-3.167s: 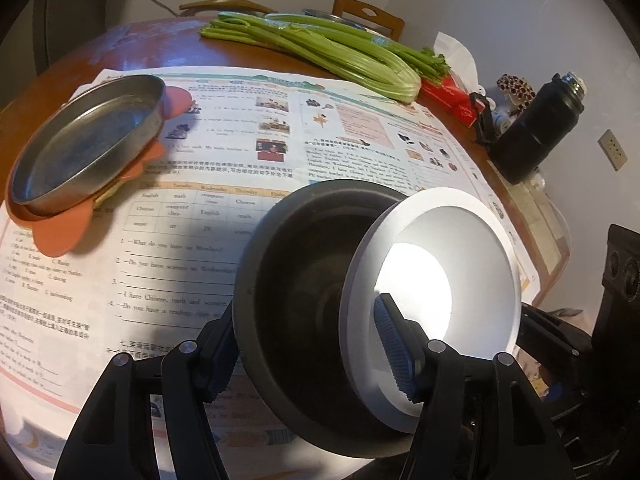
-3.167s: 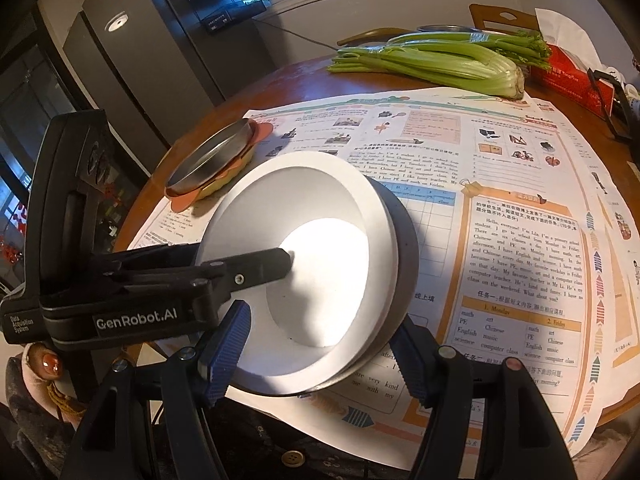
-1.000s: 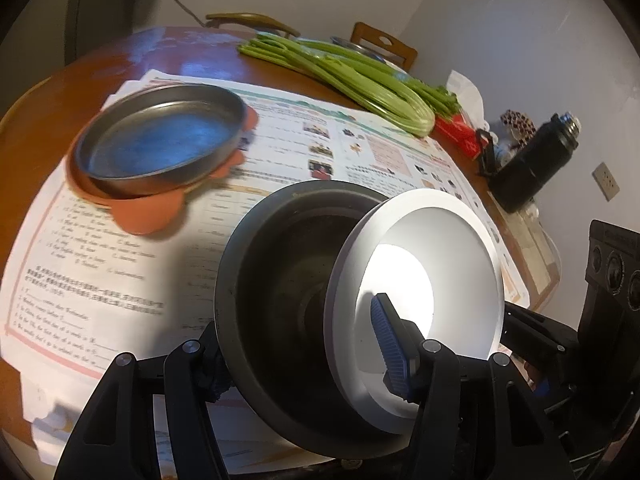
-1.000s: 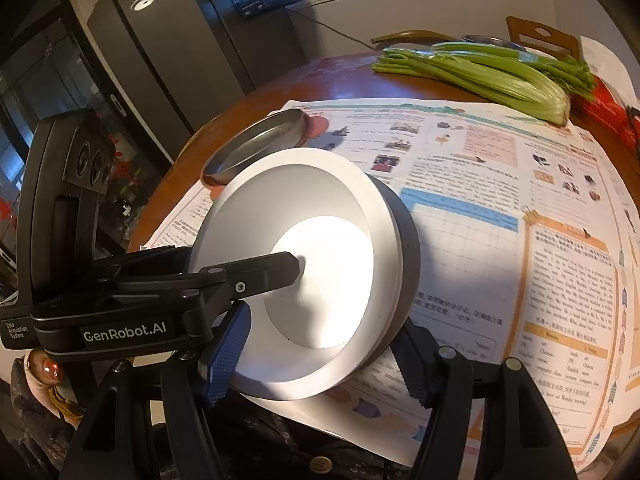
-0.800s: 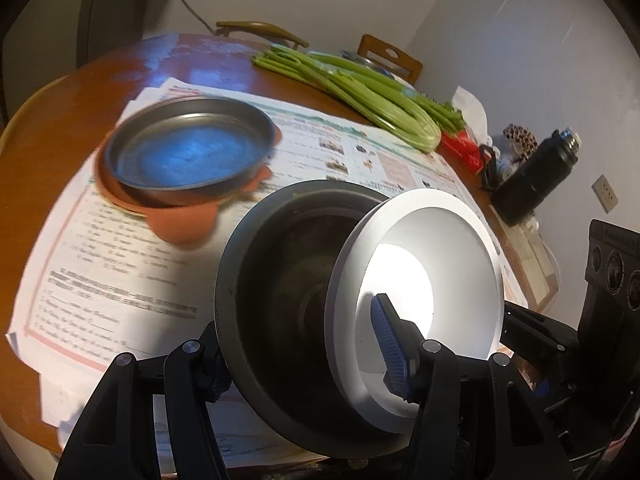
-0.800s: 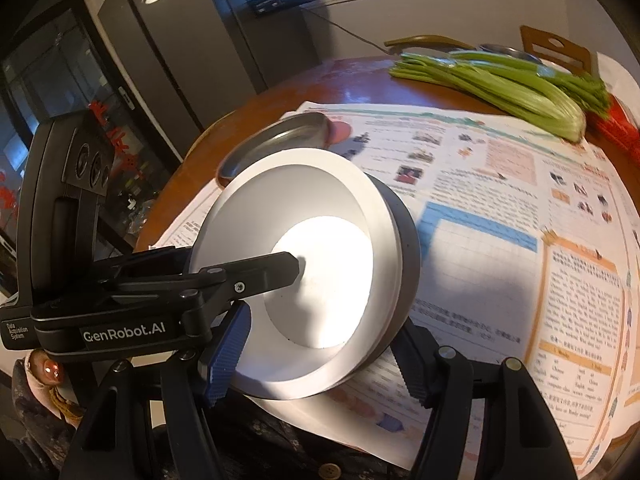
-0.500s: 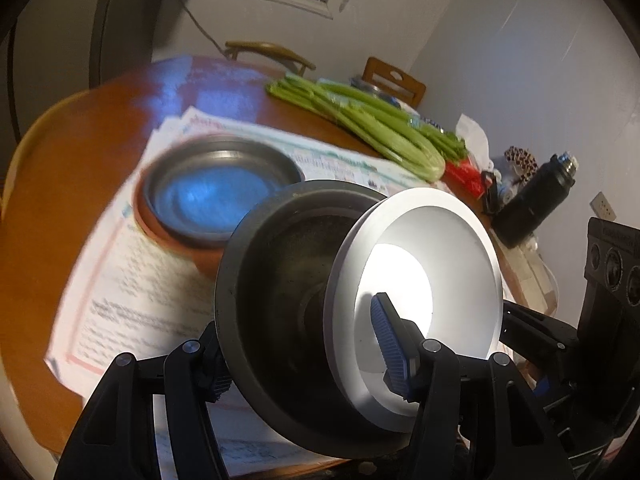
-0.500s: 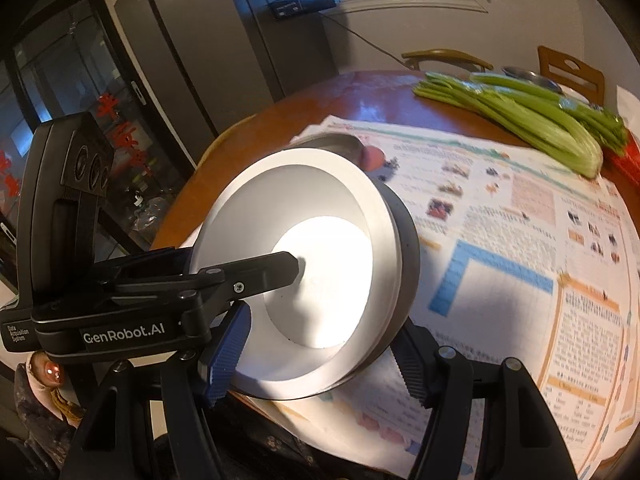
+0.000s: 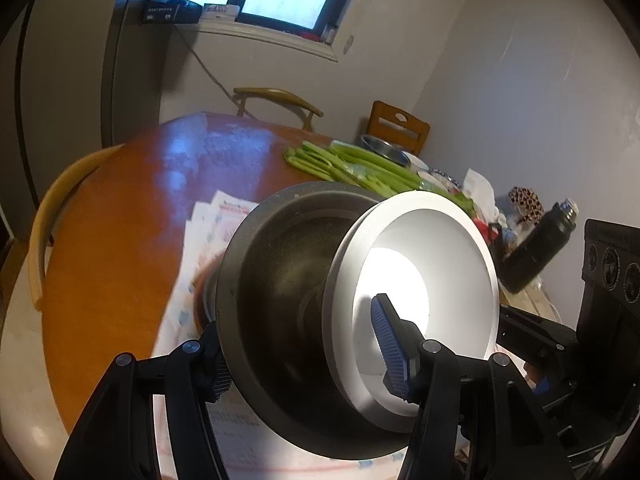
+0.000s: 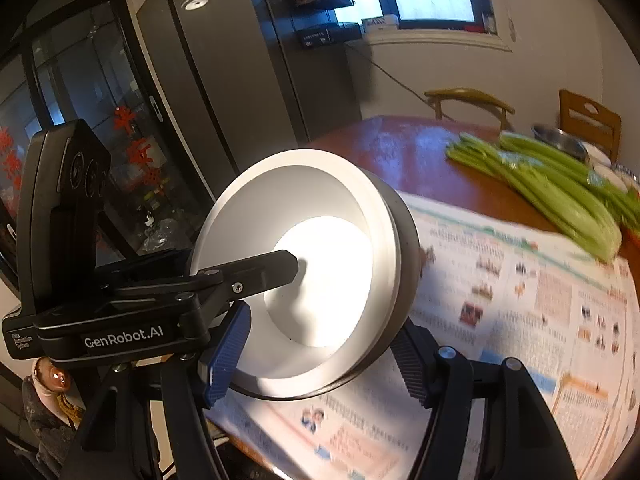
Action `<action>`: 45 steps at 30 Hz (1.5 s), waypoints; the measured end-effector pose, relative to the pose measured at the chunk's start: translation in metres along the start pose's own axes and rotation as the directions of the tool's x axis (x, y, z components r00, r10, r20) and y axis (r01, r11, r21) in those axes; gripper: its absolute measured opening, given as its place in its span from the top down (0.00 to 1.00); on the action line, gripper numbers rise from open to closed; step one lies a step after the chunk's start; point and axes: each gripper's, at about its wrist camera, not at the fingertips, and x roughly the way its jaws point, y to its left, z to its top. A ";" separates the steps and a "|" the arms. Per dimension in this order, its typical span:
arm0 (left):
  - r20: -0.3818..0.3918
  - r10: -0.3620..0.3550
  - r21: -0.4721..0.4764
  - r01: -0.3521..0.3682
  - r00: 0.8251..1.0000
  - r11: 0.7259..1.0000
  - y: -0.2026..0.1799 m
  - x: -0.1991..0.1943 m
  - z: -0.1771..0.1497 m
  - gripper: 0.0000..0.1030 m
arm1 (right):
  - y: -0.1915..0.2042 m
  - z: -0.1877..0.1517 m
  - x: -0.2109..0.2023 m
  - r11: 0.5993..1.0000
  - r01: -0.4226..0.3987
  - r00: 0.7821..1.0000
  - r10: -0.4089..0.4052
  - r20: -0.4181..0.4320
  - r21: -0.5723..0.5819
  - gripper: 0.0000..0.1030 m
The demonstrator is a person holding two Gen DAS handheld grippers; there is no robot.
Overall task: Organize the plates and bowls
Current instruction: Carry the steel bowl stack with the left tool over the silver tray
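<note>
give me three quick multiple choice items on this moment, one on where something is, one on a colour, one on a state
1. Where do the green celery stalks lie?
A. on the far side of the round wooden table
B. inside the bowl
C. on a chair

2. What colour is the inner bowl of the nested pair?
A. red
B. white
C. green

3. How is the dark grey outer bowl held?
A. flat on the table
B. upside down on the papers
C. tipped on edge, off the table, gripped by both the left gripper and the right gripper

Answers:
1. A, they lie beyond the printed papers.
2. B, it glows white.
3. C, pads press both rims.
</note>
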 end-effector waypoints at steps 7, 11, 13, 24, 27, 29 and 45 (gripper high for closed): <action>-0.046 -0.007 -0.030 0.006 0.999 1.000 0.027 0.029 0.017 0.40 | -0.006 0.020 0.034 1.000 -0.003 1.000 0.004 -0.027 0.023 0.33; -0.090 -0.021 -0.051 0.016 0.996 0.999 0.038 0.051 0.014 0.40 | -0.015 0.020 0.055 0.999 0.003 0.998 0.001 -0.068 0.051 0.33; -0.110 -0.028 -0.059 0.021 0.994 0.998 0.042 0.061 0.013 0.40 | -0.020 0.018 0.065 0.998 0.009 0.996 -0.004 -0.087 0.065 0.34; -0.156 -0.041 -0.082 0.029 0.987 0.996 0.058 0.092 0.009 0.40 | -0.030 0.011 0.092 0.996 0.024 0.991 -0.012 -0.135 0.091 0.33; -0.159 -0.040 -0.082 0.027 0.986 0.996 0.058 0.094 0.008 0.40 | -0.031 0.012 0.094 0.995 0.029 0.991 -0.016 -0.136 0.090 0.33; -0.166 -0.041 -0.088 0.027 0.985 0.996 0.060 0.097 0.008 0.40 | -0.032 0.011 0.096 0.995 0.029 0.990 -0.016 -0.140 0.091 0.33; -0.173 -0.038 -0.091 0.023 0.984 0.996 0.066 0.102 0.002 0.40 | -0.031 0.010 0.098 0.995 0.083 0.990 -0.075 -0.123 0.063 0.35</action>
